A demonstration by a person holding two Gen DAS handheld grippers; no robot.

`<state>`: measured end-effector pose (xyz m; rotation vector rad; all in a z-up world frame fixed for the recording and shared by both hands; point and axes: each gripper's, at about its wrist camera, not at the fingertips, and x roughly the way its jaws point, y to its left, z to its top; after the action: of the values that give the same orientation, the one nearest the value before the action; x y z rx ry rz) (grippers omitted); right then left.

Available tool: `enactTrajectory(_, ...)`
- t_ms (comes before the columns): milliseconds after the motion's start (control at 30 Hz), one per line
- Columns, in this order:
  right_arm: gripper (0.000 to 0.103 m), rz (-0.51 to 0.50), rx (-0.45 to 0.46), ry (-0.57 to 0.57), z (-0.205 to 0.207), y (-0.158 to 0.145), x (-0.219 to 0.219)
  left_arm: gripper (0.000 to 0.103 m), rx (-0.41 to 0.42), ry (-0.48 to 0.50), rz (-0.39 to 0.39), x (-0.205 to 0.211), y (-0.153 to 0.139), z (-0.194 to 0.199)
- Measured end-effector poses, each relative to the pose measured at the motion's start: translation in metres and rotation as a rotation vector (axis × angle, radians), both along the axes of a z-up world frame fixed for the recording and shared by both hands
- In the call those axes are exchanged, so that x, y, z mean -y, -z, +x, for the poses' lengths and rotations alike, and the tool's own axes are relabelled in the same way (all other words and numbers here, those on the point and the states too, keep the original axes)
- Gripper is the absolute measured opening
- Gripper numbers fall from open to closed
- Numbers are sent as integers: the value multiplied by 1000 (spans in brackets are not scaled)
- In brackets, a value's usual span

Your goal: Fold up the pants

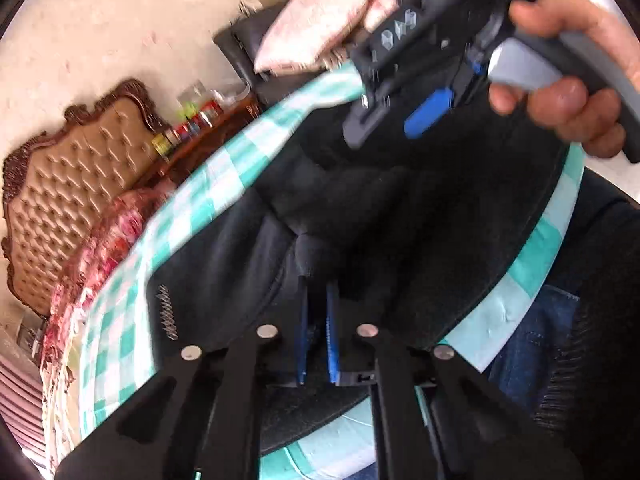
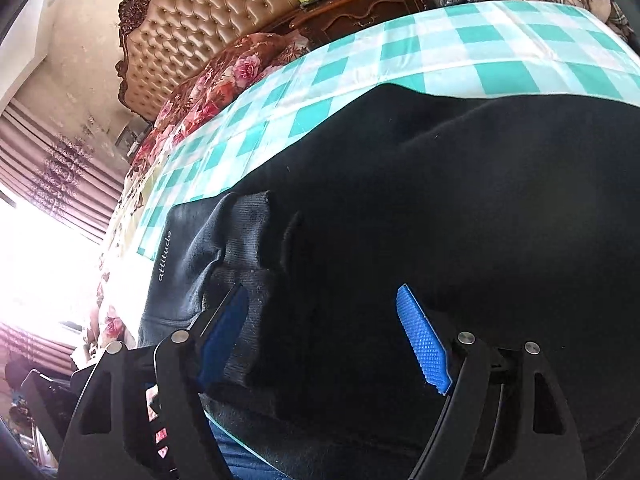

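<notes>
Black pants [image 1: 360,220] lie spread on a bed with a teal checked sheet [image 1: 200,208]. My left gripper [image 1: 318,284] is shut, its blue pads pinching a raised fold of the pants at the near side. A hand [image 1: 568,100] holds my right gripper [image 1: 392,128] over the far part of the pants. In the right wrist view, the right gripper [image 2: 320,292] stands open over the pants [image 2: 440,180]. Its left pad rests beside a grey ribbed cuff [image 2: 248,248] and its right pad is free. White lettering [image 2: 165,256] marks the folded part.
A tufted headboard [image 2: 200,32] and a floral quilt [image 2: 224,80] are at the bed's far end, with a cluttered wooden nightstand [image 2: 360,12] beside them. Pink bedding [image 1: 320,28] is piled beyond the sheet. The person's jeans [image 1: 532,340] are at the near bed edge.
</notes>
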<state>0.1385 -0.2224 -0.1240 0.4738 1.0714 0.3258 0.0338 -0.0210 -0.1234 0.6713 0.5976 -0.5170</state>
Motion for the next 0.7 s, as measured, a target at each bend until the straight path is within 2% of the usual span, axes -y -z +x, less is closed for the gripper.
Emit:
enactTrajectory(133,76,29,-19,21,4,4,5,6,34,21,-60,-12,-28,-15)
enactTrajectory(300,76,36,-26,22,6,9,4,7,-13,37,-8,-7,-2,-20)
enactTrajectory(500,76,64,-34,-1,32,8,-3,37,-43,67,-43,-10,1,-21)
enactTrajectory(600,76,61,-47,-46,49,9,-17,40,-40,81,-78,-14,-5,-26)
enactTrajectory(700,76,28,-50,-93,60,9,-33,41,-28,93,-37,-6,3,-29)
